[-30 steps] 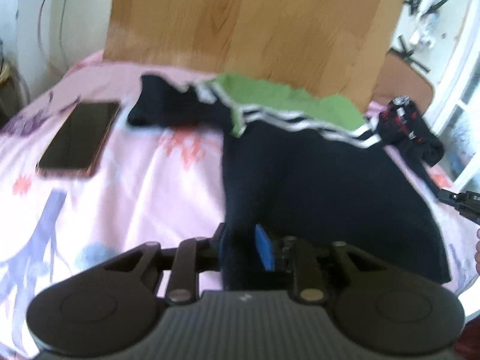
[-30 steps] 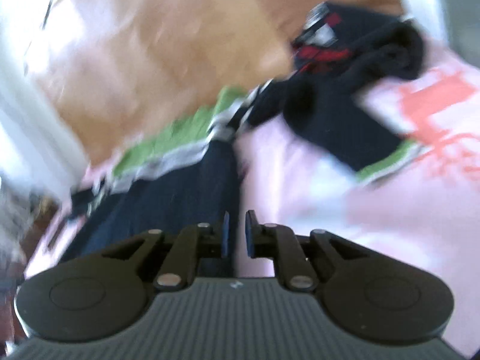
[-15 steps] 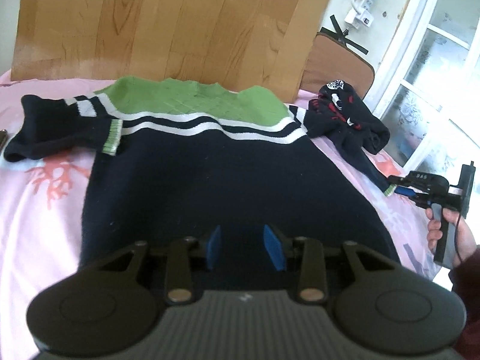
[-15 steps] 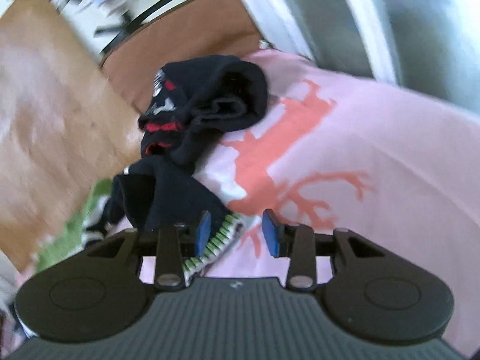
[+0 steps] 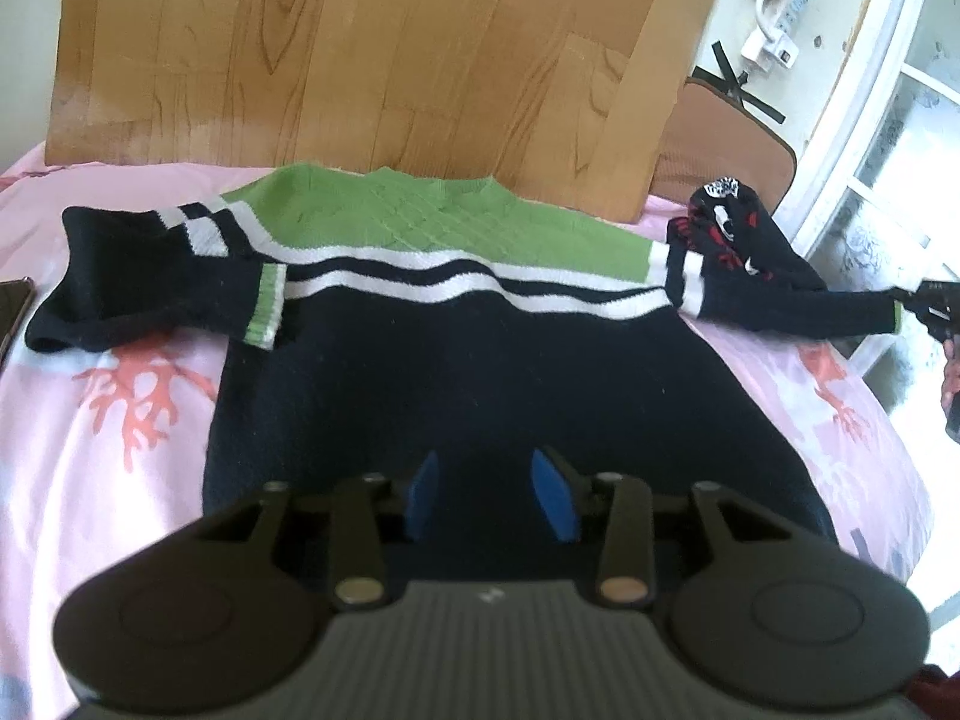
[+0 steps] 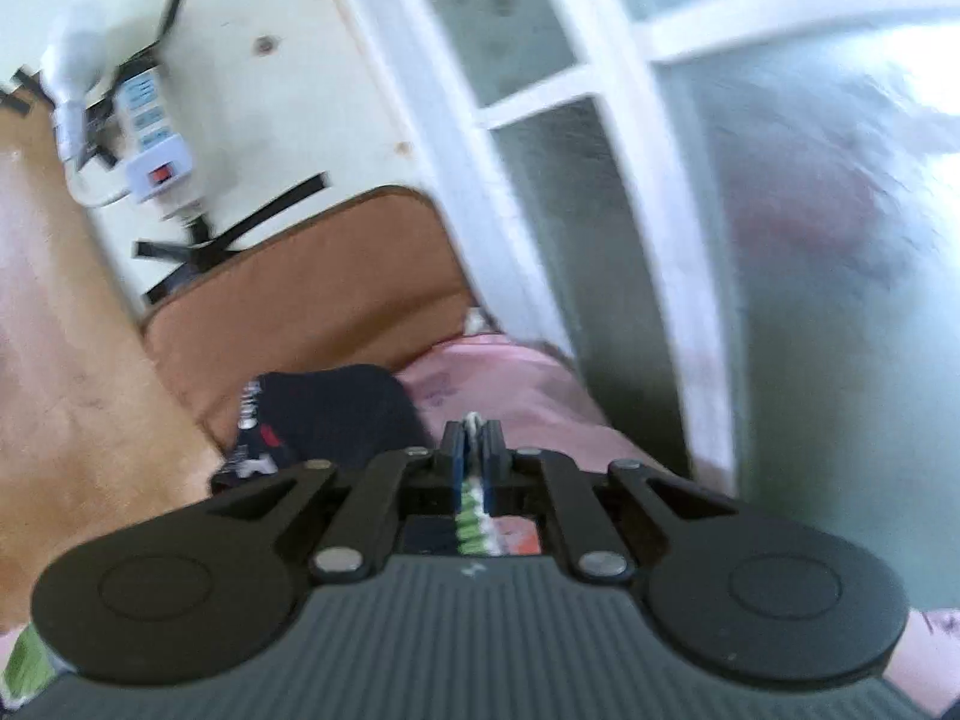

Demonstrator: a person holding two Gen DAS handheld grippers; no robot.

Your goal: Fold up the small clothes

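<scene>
A navy-and-green sweater lies flat on the bed. The left claw, fingers apart, hovers at its hem. The right claw grips its sleeve cuff.

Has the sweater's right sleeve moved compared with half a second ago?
Yes. The right sleeve now stretches straight out toward the window frame, pulled by the right gripper clamped on its green cuff; before, it drooped down the bed.

The right tool, at lower centre, is clamped on a green-and-white ribbed cuff. A dark garment lies left of it on the pink bed; window panes fill the upper right.
</scene>
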